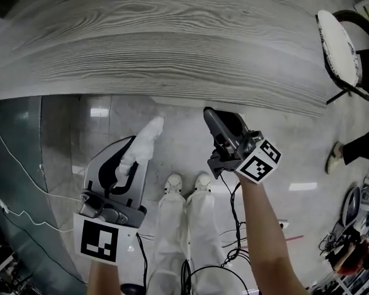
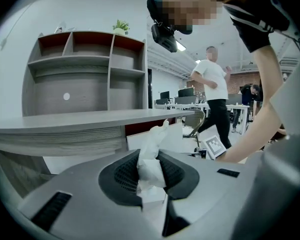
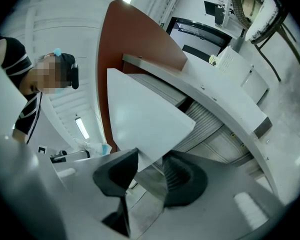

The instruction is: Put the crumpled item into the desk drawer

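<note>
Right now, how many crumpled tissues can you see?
1: the tissue is pinched in the left gripper, in front of the desk. More could lie hidden under the desk.

A white-cushioned chair [image 1: 339,45] stands at right; cables [image 1: 234,251] trail across the floor [image 1: 295,146].

Two hand-held grippers: left hand-held gripper [image 1: 128,155] at 7 o'clock, right hand-held gripper [image 1: 222,118] at 5 o'clock. One tissue [image 1: 149,137]. One bench [image 1: 172,42] at 12 o'clock. One drawer [image 3: 140,119]. One chair [image 1: 339,48] at 2 o'clock. Two white shoes [image 1: 173,183] at 6 o'clock. One shelf unit [image 2: 85,69], one plant [image 2: 121,26].
</note>
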A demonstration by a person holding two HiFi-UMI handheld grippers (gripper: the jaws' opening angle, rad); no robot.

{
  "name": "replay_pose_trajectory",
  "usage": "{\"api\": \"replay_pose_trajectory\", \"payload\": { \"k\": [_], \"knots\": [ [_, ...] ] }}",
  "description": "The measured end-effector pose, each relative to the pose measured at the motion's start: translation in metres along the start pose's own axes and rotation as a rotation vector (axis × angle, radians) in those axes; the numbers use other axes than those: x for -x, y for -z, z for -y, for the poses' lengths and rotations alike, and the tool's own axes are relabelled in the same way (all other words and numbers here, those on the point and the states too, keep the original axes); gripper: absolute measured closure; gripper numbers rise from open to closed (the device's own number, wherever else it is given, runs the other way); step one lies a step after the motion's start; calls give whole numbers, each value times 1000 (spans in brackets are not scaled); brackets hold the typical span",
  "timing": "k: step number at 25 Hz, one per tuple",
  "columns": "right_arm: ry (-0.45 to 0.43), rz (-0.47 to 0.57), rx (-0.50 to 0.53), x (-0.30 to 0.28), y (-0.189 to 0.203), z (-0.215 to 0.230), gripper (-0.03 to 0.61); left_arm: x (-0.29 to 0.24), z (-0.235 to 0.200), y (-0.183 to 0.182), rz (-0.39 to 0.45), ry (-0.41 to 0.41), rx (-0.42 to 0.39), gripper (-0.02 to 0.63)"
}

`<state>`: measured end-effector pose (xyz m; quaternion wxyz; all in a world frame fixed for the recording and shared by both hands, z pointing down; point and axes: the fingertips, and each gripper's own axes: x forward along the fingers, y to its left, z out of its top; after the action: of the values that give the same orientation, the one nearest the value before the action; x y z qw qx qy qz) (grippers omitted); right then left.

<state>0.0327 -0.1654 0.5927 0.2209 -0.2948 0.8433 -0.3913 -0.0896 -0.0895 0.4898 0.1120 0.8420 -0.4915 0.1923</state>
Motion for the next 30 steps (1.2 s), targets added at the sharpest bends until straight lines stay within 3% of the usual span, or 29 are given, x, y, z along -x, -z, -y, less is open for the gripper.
{"api": "replay_pose_trajectory", "payload": {
  "k": [14, 19, 25, 26, 29, 30],
  "knots": [
    [14, -46, -1, 29, 22, -17, 429, 22, 11, -16, 36, 22, -20, 546],
    [82, -80, -11, 25, 26, -11, 394, 24, 13, -19, 34, 33, -26, 546],
    [219, -162, 72, 46, 43, -8, 394, 27, 14, -28, 40, 45, -51, 546],
    [239, -179, 96, 51, 44, -10, 413, 28, 15, -29, 36, 50, -61, 546],
    [288, -234, 197, 62, 42, -22, 554, 28, 16, -35, 28, 62, -92, 546],
    [294, -248, 230, 65, 40, -28, 569, 28, 17, -39, 30, 66, -102, 546]
  ]
}}
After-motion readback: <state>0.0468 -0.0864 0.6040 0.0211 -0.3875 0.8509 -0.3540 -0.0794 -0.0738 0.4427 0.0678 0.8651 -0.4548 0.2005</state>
